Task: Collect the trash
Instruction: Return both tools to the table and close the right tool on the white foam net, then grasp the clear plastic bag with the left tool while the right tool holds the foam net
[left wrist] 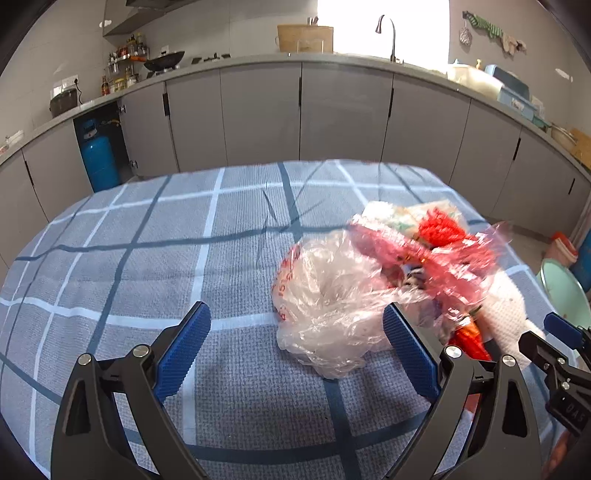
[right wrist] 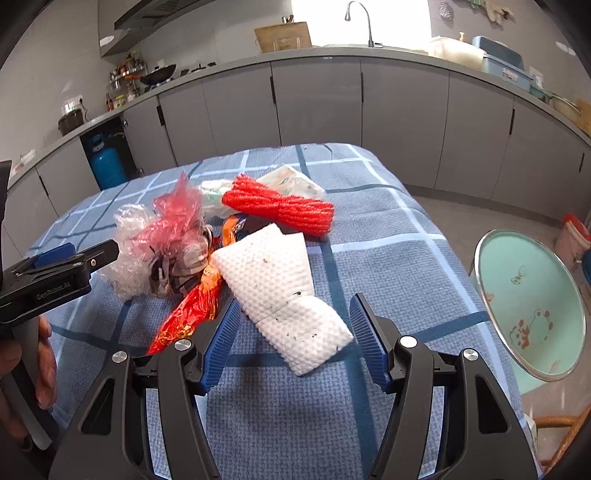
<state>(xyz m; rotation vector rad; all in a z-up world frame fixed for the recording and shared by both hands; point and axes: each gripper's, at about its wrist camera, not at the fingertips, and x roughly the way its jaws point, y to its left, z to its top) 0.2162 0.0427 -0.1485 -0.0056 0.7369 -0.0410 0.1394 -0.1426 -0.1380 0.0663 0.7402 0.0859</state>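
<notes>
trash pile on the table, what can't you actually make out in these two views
- Left wrist view: red plastic bag is motion-blurred, so its printing is unreadable.
- Left wrist view: white paper towel is mostly hidden behind the bags.
- Right wrist view: dark wrapper is covered by the paper towel and red mesh net.
- Both views: the mint bin is cut by the edge; its contents are unseen.

Grey cabinets (left wrist: 258, 114) line the wall; bright window (left wrist: 382, 26) above; blue-checked tablecloth (left wrist: 147, 236) covers the table.

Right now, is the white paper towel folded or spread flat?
Folded: the white paper towel is doubled over, a crease across its middle, lying on the tablecloth before the right gripper's open jaws.
</notes>
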